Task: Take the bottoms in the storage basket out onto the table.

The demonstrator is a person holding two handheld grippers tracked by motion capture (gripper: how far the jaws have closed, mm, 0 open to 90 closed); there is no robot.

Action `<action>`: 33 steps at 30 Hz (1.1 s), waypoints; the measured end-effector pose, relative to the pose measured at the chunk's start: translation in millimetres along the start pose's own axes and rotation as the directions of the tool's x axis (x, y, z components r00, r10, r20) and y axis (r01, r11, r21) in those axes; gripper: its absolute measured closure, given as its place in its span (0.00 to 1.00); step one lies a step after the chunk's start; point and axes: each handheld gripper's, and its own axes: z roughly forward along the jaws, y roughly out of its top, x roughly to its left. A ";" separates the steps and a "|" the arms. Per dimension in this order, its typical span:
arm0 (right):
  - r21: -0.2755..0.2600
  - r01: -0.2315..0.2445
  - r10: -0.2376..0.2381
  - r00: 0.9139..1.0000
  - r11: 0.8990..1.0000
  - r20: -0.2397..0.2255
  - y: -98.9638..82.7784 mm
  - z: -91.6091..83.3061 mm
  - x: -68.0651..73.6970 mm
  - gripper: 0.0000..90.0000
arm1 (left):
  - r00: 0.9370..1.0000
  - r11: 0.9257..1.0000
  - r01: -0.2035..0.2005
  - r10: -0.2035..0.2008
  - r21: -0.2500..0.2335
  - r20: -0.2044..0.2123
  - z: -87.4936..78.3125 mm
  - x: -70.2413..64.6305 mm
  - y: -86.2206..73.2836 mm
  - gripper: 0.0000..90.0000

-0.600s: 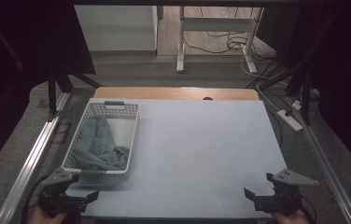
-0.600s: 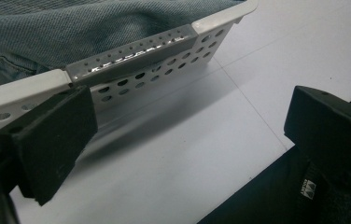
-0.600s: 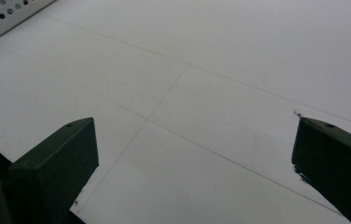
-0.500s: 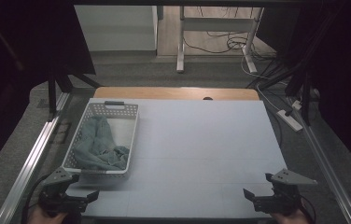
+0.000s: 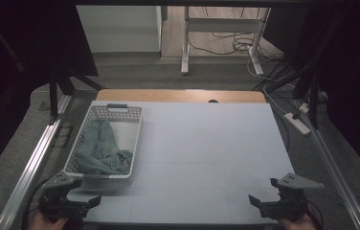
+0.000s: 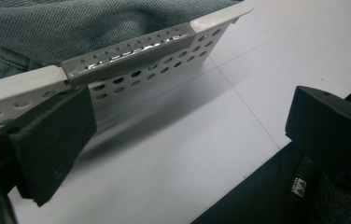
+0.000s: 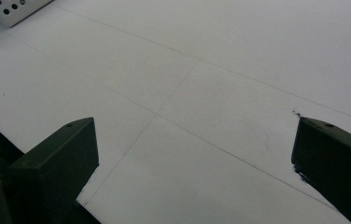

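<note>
At the near edge of the white table (image 5: 207, 158), the person is holding the left gripper (image 5: 89, 201) and the right gripper (image 5: 257, 201) low over the surface, one at each corner, well apart. Both are standing with jaws spread wide and nothing between them; in the right gripper view the gripper (image 7: 194, 163) is looking across bare tabletop toward a far corner of the basket (image 7: 17, 10). In the left gripper view the gripper (image 6: 187, 140) is sitting just beside the white perforated basket (image 6: 131, 70), facing its grey handle (image 6: 131, 51), one jaw nearly against the basket wall. Just beyond, the basket (image 5: 135, 139) is resting on the left side of the table, with a crumpled denim garment (image 5: 99, 148) lying inside it. Likely trouble from here: the light basket could slide or tip if a jaw is nudging its wall, or the heavy denim could snag on the rim and be dragging the basket along when lifted by one fold.
</note>
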 end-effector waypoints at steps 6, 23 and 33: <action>0.024 0.023 -0.023 1.000 0.999 -0.002 0.8 2.4 2.3 0.01 | 1.000 1.000 0.007 -0.007 0.002 0.005 -0.3 1.1 0.1 0.00; 0.049 0.034 -0.034 0.999 0.998 -0.002 1.8 5.1 3.4 0.01 | 0.999 0.998 -0.005 0.008 -0.061 0.044 -8.6 8.2 4.2 0.00; 0.051 0.033 -0.033 0.999 0.998 -0.003 1.9 5.5 3.2 0.01 | 0.997 0.996 -0.051 0.055 -0.075 0.053 -8.4 7.8 9.3 0.00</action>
